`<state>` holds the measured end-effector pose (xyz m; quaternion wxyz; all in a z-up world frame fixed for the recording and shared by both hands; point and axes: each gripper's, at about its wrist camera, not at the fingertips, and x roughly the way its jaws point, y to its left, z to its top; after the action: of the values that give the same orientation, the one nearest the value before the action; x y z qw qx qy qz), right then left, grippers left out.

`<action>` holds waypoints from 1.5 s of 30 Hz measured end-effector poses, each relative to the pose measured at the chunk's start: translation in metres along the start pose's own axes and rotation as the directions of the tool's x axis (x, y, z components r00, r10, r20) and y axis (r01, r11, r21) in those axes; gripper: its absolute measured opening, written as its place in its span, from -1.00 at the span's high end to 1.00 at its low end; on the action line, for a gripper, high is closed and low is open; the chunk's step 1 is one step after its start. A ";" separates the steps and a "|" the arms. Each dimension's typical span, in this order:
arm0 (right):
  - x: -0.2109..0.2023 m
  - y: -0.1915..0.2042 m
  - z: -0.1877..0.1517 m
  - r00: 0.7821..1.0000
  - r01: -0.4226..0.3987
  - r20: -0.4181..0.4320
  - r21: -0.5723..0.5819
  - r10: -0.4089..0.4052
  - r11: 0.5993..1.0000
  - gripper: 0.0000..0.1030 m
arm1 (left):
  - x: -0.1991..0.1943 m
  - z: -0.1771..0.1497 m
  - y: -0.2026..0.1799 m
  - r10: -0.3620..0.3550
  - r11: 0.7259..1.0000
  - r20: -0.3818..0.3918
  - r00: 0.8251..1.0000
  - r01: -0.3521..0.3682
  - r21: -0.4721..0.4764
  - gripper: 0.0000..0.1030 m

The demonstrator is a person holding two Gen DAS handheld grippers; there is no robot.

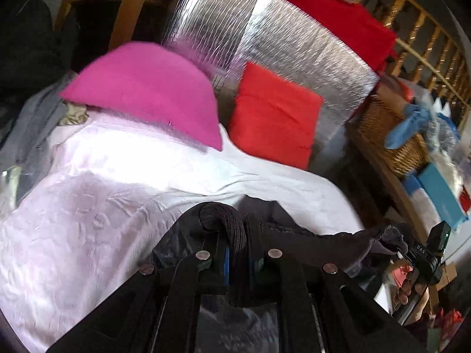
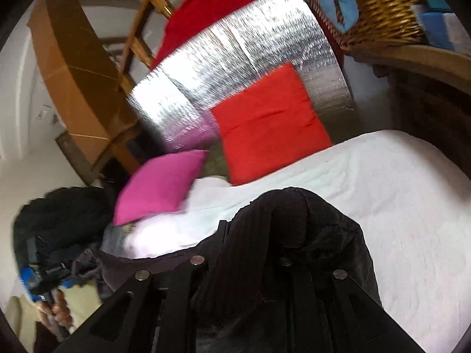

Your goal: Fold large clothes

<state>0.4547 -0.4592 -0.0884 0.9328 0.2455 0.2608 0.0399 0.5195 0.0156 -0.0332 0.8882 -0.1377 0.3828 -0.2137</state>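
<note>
The dark garment [image 1: 294,235] hangs bunched at the near edge of the bed [image 1: 88,206], stretched between both tools. The left gripper [image 1: 238,260] has its jaws clamped on a ribbed fold of it; the right gripper [image 2: 241,267] is likewise clamped on thick ribbed cloth — fabric spills over both. Beyond, the pale sheet lies open and bare up to a pink cushion [image 1: 147,94] at far left and a red cushion [image 1: 273,111] leaning on a silver foil panel [image 1: 265,38]. A wicker basket [image 1: 391,135] crowds the bed's right edge.
</note>
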 end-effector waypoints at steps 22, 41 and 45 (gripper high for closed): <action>0.090 -0.119 -0.028 0.968 -0.191 -0.057 0.455 0.243 0.870 -0.73 | 0.107 -0.030 0.069 0.090 0.961 -0.086 0.992 -0.109 -0.255 -0.70; -0.103 -0.110 -0.147 0.980 -0.094 -0.111 0.487 0.168 0.868 -0.78 | -0.010 -0.219 0.038 0.000 0.863 -0.187 0.982 -0.095 -0.496 -0.78; -0.092 -0.119 -0.166 0.974 -0.060 -0.153 0.547 0.170 0.835 -0.78 | -0.013 -0.224 0.048 0.027 0.826 -0.103 0.994 -0.081 -0.559 -0.78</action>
<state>0.2849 -0.5093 -0.2261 0.7919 0.5077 0.3362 0.0451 0.3594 0.0457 -0.1949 0.7958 -0.3720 0.4723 -0.0725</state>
